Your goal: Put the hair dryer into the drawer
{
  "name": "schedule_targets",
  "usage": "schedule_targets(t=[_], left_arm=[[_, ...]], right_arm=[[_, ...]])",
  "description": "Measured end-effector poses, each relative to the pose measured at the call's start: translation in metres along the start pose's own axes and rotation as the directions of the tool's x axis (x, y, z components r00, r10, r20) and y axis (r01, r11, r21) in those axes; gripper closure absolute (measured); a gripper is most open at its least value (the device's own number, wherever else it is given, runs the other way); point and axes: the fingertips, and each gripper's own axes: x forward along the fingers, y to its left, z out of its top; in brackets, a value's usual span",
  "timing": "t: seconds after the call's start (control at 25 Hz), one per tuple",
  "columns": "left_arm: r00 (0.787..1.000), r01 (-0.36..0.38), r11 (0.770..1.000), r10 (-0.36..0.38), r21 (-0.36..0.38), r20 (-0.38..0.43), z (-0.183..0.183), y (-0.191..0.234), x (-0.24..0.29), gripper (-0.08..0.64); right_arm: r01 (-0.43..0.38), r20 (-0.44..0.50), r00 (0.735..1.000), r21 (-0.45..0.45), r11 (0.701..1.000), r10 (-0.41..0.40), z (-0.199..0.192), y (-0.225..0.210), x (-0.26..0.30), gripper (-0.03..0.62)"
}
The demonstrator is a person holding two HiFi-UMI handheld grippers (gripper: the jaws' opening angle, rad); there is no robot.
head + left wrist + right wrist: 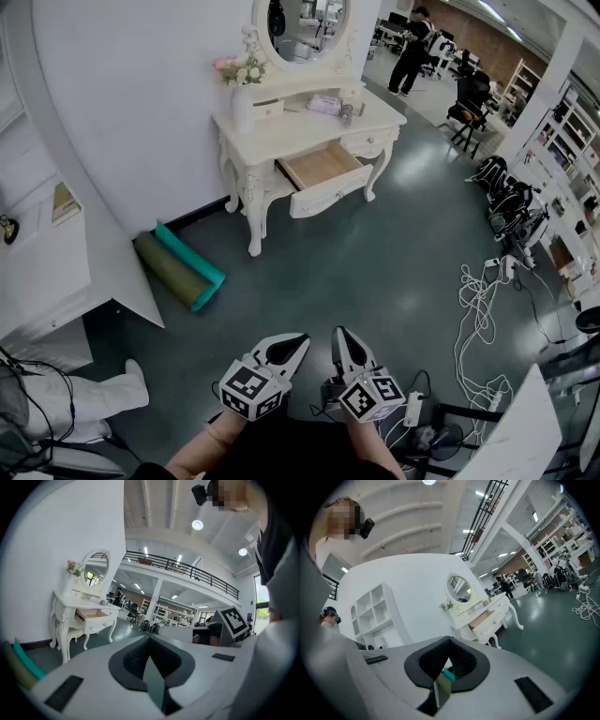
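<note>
Head view, nearest first: the left gripper (pixel 300 341) and the right gripper (pixel 340 335) sit side by side and low, each with its jaws pressed together and nothing between them. Their cubes carry black-and-white square markers (pixel 251 389), the only print in sight, and no brand or word can be read anywhere. Beyond the left jaws and off to their left lies a rolled olive and teal mat (pixel 178 267) on the grey-green floor; off to the right of the right jaws, loose white cables (pixel 473 309). Well ahead of both jaws stands the cream carved dressing table (pixel 281 131) with its wood-lined drawer (pixel 323 169) pulled open. The hair dryer cannot be picked out; it may be among the small items on the tabletop (pixel 328 105), too small to tell. I judge this the approach: closing on the table, finding the dryer and opening one pair of jaws come next.
</note>
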Motion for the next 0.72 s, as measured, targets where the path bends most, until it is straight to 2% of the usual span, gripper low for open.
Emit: schedule_targets(t=[0.2,0.36,0.72], left_arm=[[1.000,0.016,1.000,-0.016,0.000,-0.021,-0.001,0.008,0.000,0.558],[0.999,0.032,0.999,-0.032,-0.004,-0.036,-0.004,0.009,-0.002,0.557],[0.998,0.056,0.998,-0.056,-0.009,-0.043,-0.003,0.009,0.004,0.558]], right_arm=[[-0.004,-0.050,0.999,0.024,1.000,0.006,-0.009,0.001,0.012,0.566],[0.012,-0.048,0.999,0.070,0.997,-0.009,-0.013,-0.001,0.014,0.566],[0.014,-0.021,1.000,0.032,0.999,-0.014,0.001,-0.004,0.015,0.565]])
